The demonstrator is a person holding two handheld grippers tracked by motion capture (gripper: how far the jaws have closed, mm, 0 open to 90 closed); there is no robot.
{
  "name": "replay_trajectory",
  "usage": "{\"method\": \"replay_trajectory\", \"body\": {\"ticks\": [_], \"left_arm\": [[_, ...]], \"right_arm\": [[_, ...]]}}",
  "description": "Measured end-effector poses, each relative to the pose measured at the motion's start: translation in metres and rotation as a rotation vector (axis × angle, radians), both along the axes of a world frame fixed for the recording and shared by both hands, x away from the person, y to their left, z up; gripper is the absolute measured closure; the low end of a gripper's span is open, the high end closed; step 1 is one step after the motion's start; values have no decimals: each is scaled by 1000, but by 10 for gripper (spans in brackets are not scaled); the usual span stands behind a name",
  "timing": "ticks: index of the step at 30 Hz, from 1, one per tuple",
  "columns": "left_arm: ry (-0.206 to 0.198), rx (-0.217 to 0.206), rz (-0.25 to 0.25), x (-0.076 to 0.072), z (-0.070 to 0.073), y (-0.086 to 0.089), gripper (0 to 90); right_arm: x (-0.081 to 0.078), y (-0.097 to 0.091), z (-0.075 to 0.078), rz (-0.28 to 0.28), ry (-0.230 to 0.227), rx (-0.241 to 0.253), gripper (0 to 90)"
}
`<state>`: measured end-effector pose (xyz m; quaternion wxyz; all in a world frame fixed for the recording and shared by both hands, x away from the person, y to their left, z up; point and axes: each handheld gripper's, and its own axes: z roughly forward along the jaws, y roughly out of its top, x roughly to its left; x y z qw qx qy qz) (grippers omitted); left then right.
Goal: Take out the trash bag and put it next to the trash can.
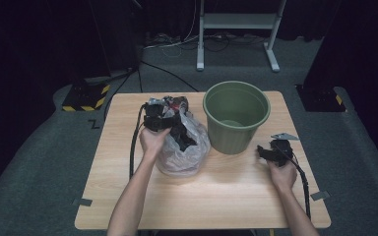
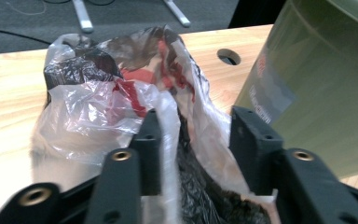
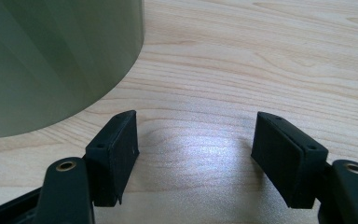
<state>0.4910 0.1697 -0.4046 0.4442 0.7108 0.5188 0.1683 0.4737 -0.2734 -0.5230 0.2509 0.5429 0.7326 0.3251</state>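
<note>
High view: left claw (image 1: 176,129) and hand hide the bag's (image 1: 189,152) top.

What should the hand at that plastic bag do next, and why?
Probably close the left gripper on the bag's gathered top. Its jaws stand apart with the clear plastic bag between them, and the bag rests on the table beside the green bucket. The right gripper is open over bare wood, so it offers no hold.

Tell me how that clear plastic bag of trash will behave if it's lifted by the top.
The plastic bag looks thin and crumpled, so it will probably sag and stretch. Its bulging contents suggest it may swing. The film is likely slippery.
</note>
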Motion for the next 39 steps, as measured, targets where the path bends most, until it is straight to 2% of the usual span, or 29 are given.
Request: {"method": "replay_trajectory", "body": {"ticks": [4,7,12,15,21,28,31,34,35,36,38,39], "left_arm": [[-22,-35,19,-14,2,14,437],[-28,-36,32,-26,3,24,383],[-46,23,47,-47,0,33,331],[-39,54,62,-55,-7,38,328],[-3,108,104,-67,-37,39,350],[35,104,152,-71,-79,39,372],[58,137,177,-67,-95,37,371],[73,192,201,-64,-113,33,374],[85,193,204,-63,-118,32,373],[53,189,219,-65,-122,32,367],[57,156,234,-65,-122,32,378],[57,156,236,-65,-122,31,379]], "right_arm": [[0,0,0,0,0,0,311],[0,0,0,0,0,0,311],[0,0,0,0,0,-1,311],[0,0,0,0,0,-1,311],[0,0,0,0,0,-1,311],[0,0,0,-1,0,0,311],[0,0,0,1,0,0,311],[0,0,0,2,0,0,311],[0,0,0,2,0,0,311],[0,0,0,2,0,0,311],[0,0,0,3,0,0,311],[0,0,0,3,0,0,311]]}}
